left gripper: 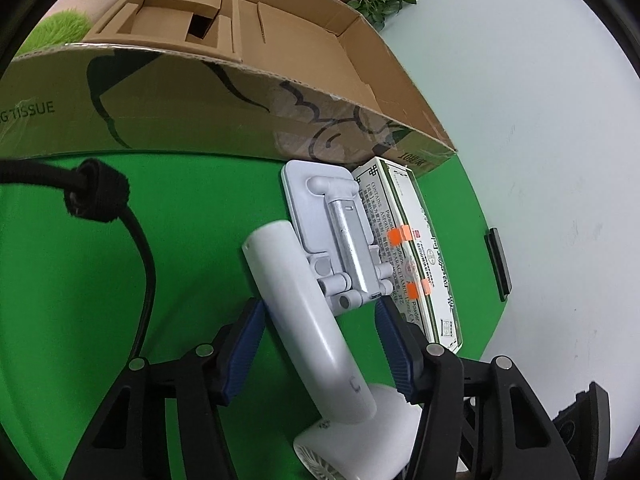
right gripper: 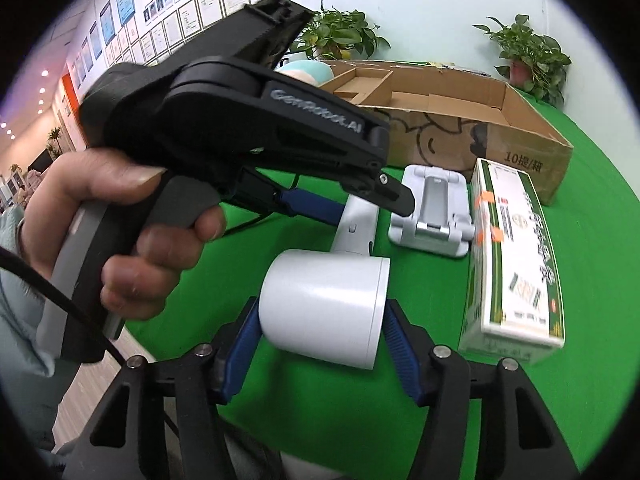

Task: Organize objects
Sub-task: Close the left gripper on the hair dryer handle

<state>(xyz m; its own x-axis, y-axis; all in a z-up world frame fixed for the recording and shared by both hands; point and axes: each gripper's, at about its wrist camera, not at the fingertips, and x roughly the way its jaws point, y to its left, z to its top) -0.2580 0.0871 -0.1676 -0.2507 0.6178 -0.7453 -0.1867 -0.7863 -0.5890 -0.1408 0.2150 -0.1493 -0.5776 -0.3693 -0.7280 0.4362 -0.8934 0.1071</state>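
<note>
Closest in, the right gripper (right gripper: 320,344) straddles the round white head of the handheld fan (right gripper: 324,304), which lies on its side on the green bench (right gripper: 580,240); the left blue pad meets the head's curved wall, while at the right pad I cannot tell whether there is contact or a sliver of gap, so I cannot call it clamped. Just beyond, the left gripper (left gripper: 320,344) brackets the fan's white handle (left gripper: 308,320); in its own view green cloth shows on both sides of the handle, so those pads stand apart and grip nothing. A person's hand (right gripper: 132,248) holds that left tool low over the bench, and it blocks most of the bench's left side from the right view. Past the handle lies a white folding phone stand (left gripper: 332,232), touching or nearly touching the handle's far end, and just beside it on the right a green-and-white medicine carton (right gripper: 516,260) with orange tape tabs. Room among these three is tight; open green cloth lies to the left. Behind them an open cardboard box (left gripper: 280,56) with inner dividers sits toward the bench's far edge, its near wall almost against the stand and carton. A black cable (left gripper: 144,264) crosses the left. Potted plants (right gripper: 528,56) stand behind the box; small print on the carton is unreadable.
</note>
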